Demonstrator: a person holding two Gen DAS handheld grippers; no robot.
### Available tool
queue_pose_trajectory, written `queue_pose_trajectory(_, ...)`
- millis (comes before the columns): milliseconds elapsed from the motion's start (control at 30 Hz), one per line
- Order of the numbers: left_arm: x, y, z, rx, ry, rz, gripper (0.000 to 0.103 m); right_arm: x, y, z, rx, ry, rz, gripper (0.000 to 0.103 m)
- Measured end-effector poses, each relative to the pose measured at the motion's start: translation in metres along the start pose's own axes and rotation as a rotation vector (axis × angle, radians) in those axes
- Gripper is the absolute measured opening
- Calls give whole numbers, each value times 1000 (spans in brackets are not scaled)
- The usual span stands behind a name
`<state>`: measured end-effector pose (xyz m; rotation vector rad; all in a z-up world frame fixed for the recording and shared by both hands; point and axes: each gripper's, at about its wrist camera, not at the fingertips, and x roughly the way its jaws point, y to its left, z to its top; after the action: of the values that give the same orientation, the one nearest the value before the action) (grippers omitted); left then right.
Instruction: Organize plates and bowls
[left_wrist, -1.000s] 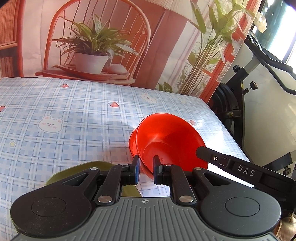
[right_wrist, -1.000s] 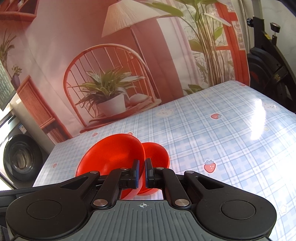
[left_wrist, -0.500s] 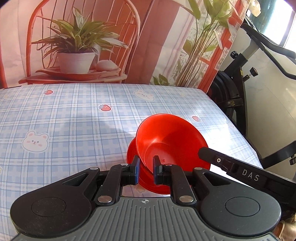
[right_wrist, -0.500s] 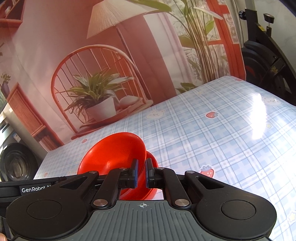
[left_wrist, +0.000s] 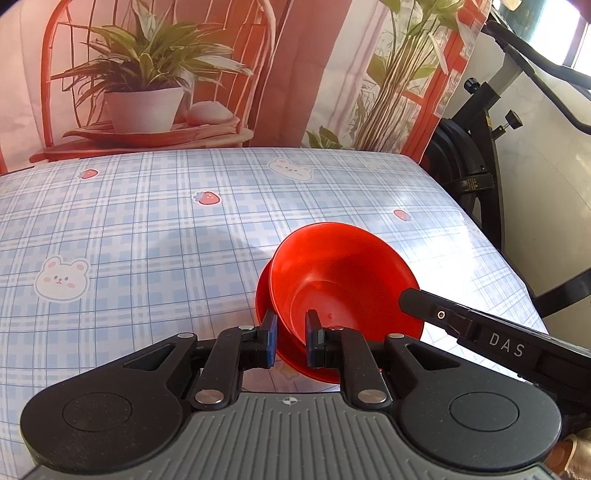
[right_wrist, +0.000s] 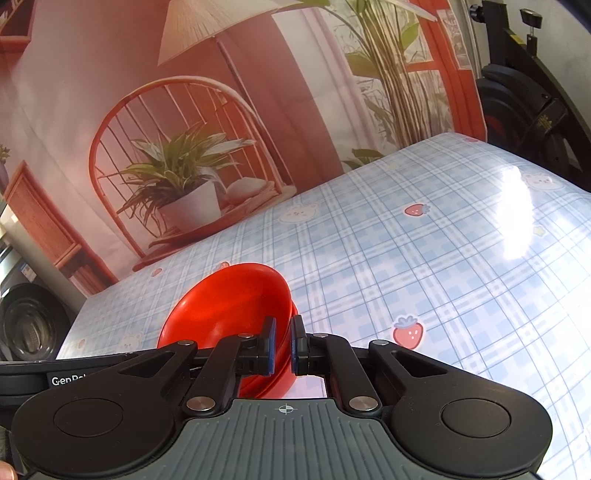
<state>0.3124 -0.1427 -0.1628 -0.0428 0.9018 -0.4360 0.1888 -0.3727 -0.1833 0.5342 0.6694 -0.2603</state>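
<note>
The table (left_wrist: 155, 229) fills most of both views under a blue plaid cloth printed with bears and strawberries, backed by a printed backdrop (left_wrist: 166, 74) of a chair and potted plant; an exercise bike (left_wrist: 491, 122) stands off the far right edge. On the cloth near that right side sit the task's things: a red bowl (left_wrist: 343, 280) tilted above a second red bowl (left_wrist: 264, 295), whose rim shows only as a crescent beneath it — the upper one looks partly nested, not yet seated flat.

The step in hand seems to be stacking the one bowl into the other; to do it well, I would level the upper bowl so the rims run parallel, centre it over the lower one, and lower it gently before letting go (a tilted drop could skid the pair on the glossy cloth); releasing both sides together should keep it from tipping.

The left tongs (left_wrist: 291, 338) stand narrowly parted with the near rim of the upper bowl between the blue pads; whether they truly pinch it I cannot tell, since a slight gap seems to show on each side. The right tongs (right_wrist: 282, 345) are nearly closed across the bowl's opposite rim (right_wrist: 286, 314) and appear to be grasping it; its dark body (left_wrist: 480, 332) also crosses the left view's lower right.
</note>
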Motion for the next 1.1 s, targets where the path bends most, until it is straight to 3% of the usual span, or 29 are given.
queue_pose_trajectory(1100,5,12,5,-39,19,-5,24,3,-3,-7,32,22,-12,13)
